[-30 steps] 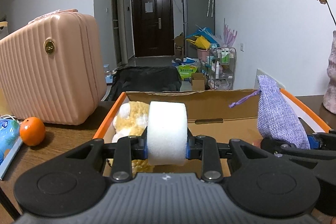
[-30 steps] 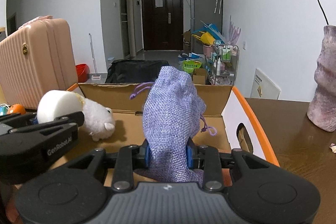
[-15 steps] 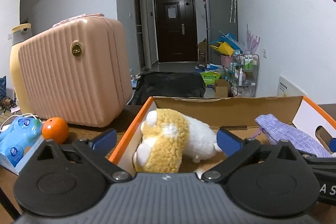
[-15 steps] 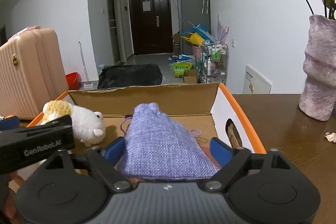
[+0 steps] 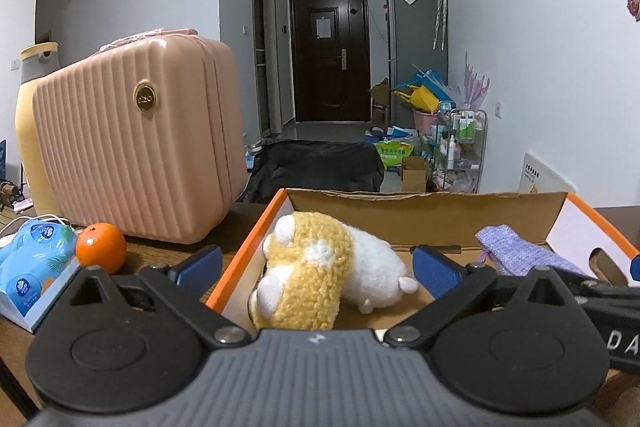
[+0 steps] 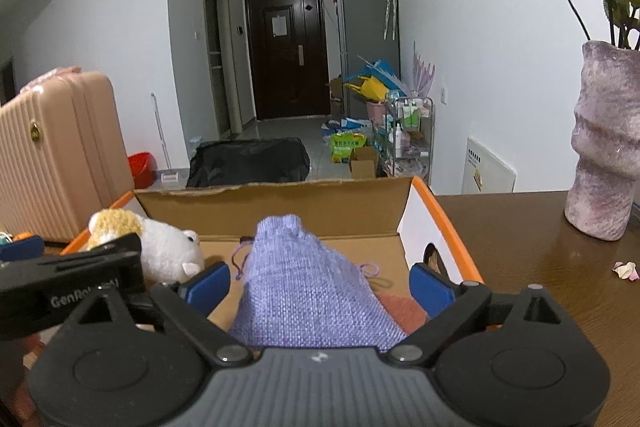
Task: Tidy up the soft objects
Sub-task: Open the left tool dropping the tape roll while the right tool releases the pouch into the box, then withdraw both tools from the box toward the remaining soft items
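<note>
- Cardboard box with orange rim (image 5: 256, 227), open-topped, on the brown wooden table (image 6: 532, 227): the landmark and, by judgement, the collecting place for the soft things, since both lie inside it.
- Ribbed pink hard-shell suitcase (image 5: 136, 151): stands upright on the table, left of the box and apart from it; not a soft thing, so probably no part of the sorting.
- Mottled purple vase with dried roses (image 6: 604, 147): stands right of the box, well apart.
- Left gripper (image 5: 316, 269): blue pads spread wide, gripping nothing; it hovers at the box's near edge, one pad outside the left wall, one over the interior.
- Right gripper (image 6: 320, 283): pads likewise spread wide and empty, on either side of the pouch without touching it.
- Lavender woven drawstring pouch (image 6: 308, 291): lies slumped on the box floor toward the right wall, neck pointing to the far wall.
- Yellow-and-white plush toy animal (image 5: 320, 271): lies on its side against the box's left wall, left of the pouch.
- Blue tissue pack (image 5: 28, 267) and round orange fruit (image 5: 101, 252): left of the box, near the suitcase's foot, the fruit just beside the pack.
</note>
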A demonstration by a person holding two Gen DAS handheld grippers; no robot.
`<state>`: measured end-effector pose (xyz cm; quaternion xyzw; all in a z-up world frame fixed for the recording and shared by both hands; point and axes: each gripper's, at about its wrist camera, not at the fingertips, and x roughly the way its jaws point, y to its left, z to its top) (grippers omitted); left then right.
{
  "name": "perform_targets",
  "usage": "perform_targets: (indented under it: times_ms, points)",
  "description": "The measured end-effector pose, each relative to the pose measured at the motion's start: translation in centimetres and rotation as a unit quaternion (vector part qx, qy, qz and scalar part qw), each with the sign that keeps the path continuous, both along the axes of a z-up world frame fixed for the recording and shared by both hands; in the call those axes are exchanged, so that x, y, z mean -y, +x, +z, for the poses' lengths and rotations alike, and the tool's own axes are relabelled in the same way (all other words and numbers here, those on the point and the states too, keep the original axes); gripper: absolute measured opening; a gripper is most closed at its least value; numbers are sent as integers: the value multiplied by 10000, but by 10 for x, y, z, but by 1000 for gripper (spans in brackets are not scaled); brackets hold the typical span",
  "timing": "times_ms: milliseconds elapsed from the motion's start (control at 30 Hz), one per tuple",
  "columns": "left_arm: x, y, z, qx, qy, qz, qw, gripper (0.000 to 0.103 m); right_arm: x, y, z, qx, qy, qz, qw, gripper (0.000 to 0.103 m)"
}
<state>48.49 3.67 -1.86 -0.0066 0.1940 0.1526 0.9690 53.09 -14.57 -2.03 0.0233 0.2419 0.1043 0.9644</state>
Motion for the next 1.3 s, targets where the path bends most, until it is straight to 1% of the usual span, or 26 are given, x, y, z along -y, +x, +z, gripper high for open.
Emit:
perform_targets:
  times_ms: [33, 233, 567, 900, 1033, 1300]
  points:
    - [0, -2, 1, 23, -31, -16, 10000, 103, 2, -1, 2, 17, 35, -5, 10000, 103]
    - [1, -16, 7, 122, -114, -112, 9998, 103, 8, -14, 9, 140, 108, -4, 9998, 103]
    - [4, -45, 13, 293, -128, -176, 9993, 103, 10, -49, 14, 362, -75, 71, 9993, 103]
    - [3, -74, 13, 281, -209, -147, 9993, 103, 19, -84, 14, 558, -101, 36, 9984, 103]
    - [4, -88, 13, 272, -218, -154, 9993, 103, 24, -98, 12, 582, -38, 45, 9983, 103]
    - [2, -119, 11, 232, -278, -172, 9992, 103, 28, -131, 7, 659, -82, 15, 9978, 103]
